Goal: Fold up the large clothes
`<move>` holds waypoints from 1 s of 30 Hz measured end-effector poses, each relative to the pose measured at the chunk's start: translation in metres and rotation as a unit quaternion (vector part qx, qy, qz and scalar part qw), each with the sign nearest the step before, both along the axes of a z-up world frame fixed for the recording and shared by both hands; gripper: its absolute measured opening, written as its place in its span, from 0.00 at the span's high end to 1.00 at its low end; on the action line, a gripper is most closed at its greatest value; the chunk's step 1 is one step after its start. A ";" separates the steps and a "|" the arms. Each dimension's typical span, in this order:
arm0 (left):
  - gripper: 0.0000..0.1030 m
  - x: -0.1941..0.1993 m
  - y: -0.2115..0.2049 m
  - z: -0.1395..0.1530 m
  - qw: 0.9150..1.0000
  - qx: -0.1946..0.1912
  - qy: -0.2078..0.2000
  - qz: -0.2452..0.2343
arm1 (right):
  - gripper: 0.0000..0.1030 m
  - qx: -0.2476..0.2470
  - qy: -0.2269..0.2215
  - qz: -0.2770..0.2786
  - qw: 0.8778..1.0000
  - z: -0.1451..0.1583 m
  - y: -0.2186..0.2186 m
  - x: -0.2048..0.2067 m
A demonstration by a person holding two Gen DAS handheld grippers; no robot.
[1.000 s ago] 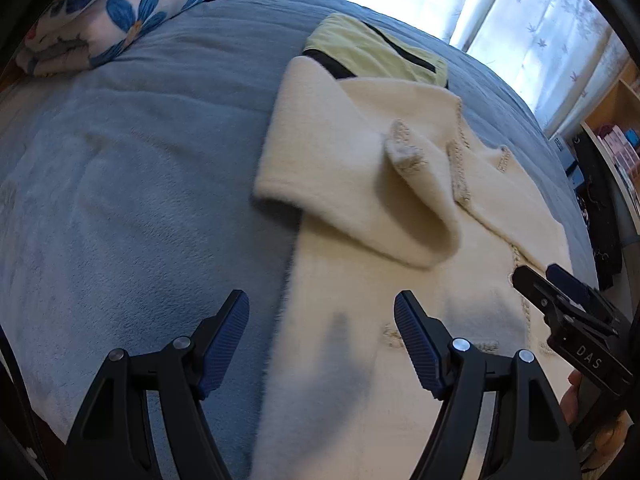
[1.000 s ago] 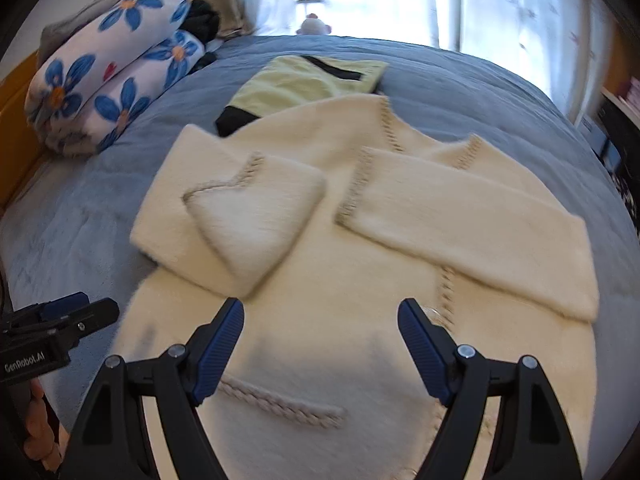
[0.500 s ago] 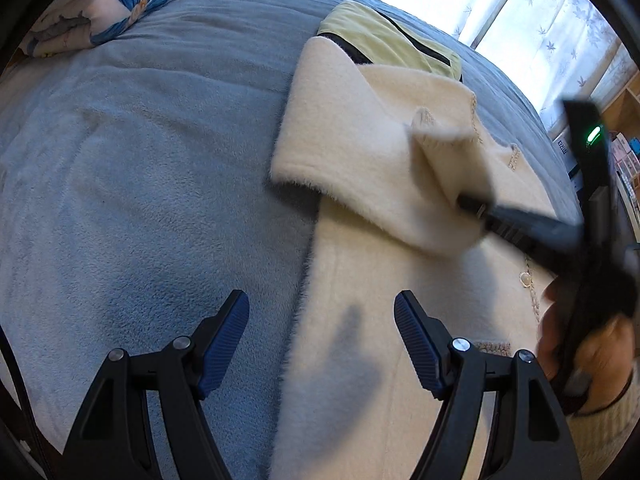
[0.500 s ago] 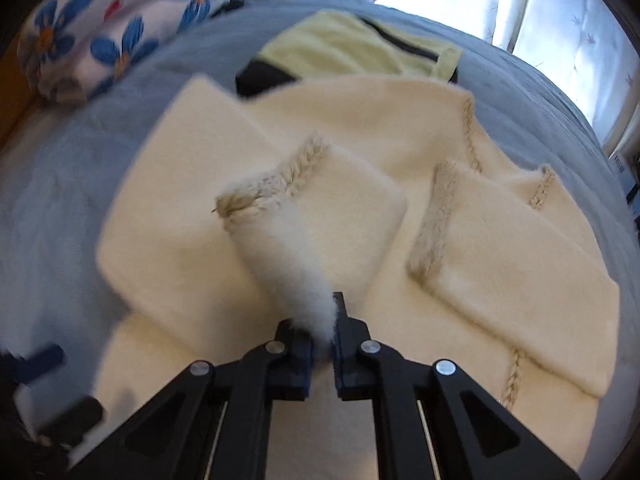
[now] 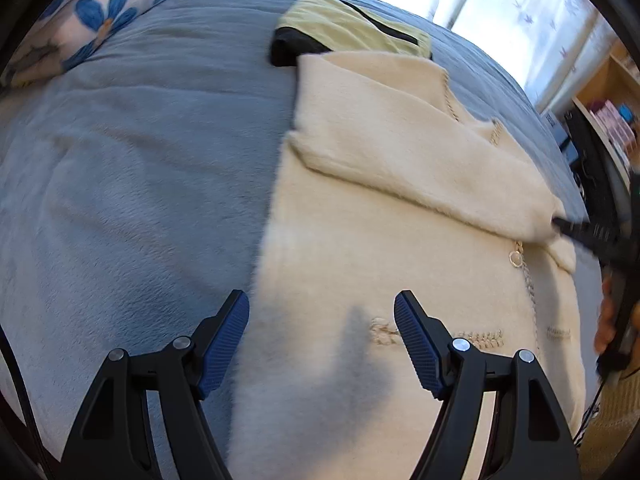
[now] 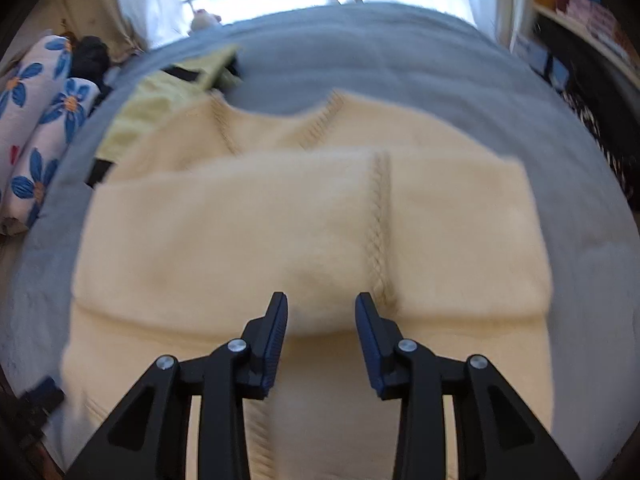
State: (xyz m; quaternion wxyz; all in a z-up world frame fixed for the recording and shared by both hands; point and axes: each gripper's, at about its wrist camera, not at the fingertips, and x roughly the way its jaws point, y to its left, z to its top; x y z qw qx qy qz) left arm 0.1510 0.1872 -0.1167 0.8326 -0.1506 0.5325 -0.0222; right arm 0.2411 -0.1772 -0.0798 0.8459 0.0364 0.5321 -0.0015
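A cream fluffy cardigan (image 5: 400, 240) lies flat on the grey-blue bed (image 5: 140, 168). Its left sleeve (image 5: 420, 168) is stretched across the chest. In the right wrist view the cardigan (image 6: 240, 232) fills the middle, both sleeves lying folded across it and meeting at a braided cuff (image 6: 378, 224). My left gripper (image 5: 322, 340) is open and empty, hovering over the cardigan's lower left edge. My right gripper (image 6: 321, 320) has its jaws partly apart around the sleeve end, not clamping it. It also shows at the right edge of the left wrist view (image 5: 588, 236).
A folded yellow-green garment with black trim (image 5: 352, 32) lies beyond the cardigan's collar. Floral blue-and-white bedding (image 5: 100, 16) is rolled at the far left. A wooden shelf (image 5: 612, 96) stands to the right of the bed, curtained windows behind.
My right gripper closed on the sleeve's doubled-back cuff, pulled the sleeve straight across the chest to the right, and has now opened. The left gripper stayed open over the hem.
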 end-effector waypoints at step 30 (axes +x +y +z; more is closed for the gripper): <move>0.83 0.211 0.019 -0.041 1.000 0.004 0.002 -0.012 | 0.86 0.098 -0.010 0.026 0.995 -0.040 -0.047 0.111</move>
